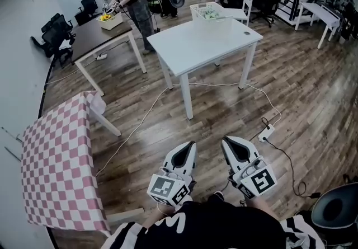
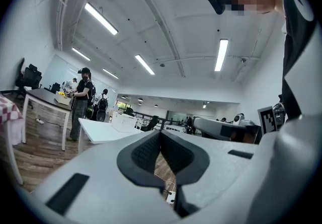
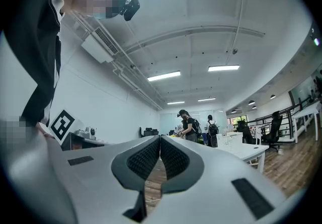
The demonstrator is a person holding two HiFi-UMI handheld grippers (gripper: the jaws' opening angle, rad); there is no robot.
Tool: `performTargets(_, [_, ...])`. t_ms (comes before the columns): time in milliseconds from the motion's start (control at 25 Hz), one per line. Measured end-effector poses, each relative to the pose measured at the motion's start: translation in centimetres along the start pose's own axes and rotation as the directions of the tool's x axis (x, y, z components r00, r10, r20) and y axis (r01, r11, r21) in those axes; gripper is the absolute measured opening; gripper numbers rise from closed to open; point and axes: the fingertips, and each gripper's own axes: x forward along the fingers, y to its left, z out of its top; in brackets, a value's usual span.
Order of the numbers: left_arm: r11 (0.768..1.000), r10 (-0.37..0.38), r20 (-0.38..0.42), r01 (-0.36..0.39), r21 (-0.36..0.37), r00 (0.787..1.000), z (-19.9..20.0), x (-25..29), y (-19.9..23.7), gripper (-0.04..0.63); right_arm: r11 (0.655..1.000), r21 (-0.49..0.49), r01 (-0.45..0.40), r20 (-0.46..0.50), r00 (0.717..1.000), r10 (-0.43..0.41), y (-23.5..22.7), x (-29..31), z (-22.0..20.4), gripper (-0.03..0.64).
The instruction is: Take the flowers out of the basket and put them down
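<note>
We find both claws closed and empty. The left gripper [image 1: 189, 145] and the right gripper [image 1: 227, 141] are side by side, each with its jaws pressed together. The basket [image 1: 208, 12], with the flowers [image 1: 211, 14] inside, stands well ahead of both, on the table's [image 1: 184, 46] far edge.

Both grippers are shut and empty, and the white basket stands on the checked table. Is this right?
Not quite. The basket stands on the white table, not the checked table, as the head view shows. The left gripper and right gripper are indeed shut and empty.
</note>
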Motion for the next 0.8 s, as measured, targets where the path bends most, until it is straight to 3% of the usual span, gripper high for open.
performTargets(200, [1.000,0.021,0.004,-0.021,0.007,1.000,-0.3,1.0,-0.2,0.005,0.999,-0.030,0.021,0.084,0.996,-0.019,-1.0,-0.6,1.6,0.018])
performTargets(680, [0.997,0.068,0.031,-0.069,0.026,0.997,-1.6,3.7,-3.0,0.005,1.000,-0.001,0.009,0.102,0.995,-0.008,-5.2,-3.8,0.9,0.018])
performTargets(800, [0.996,0.082,0.019,-0.082,0.020,0.996,-2.0,3.8,-3.0,0.005,1.000,0.019,0.002,0.068,0.998,-0.003,-5.6,-4.0,-0.1,0.018])
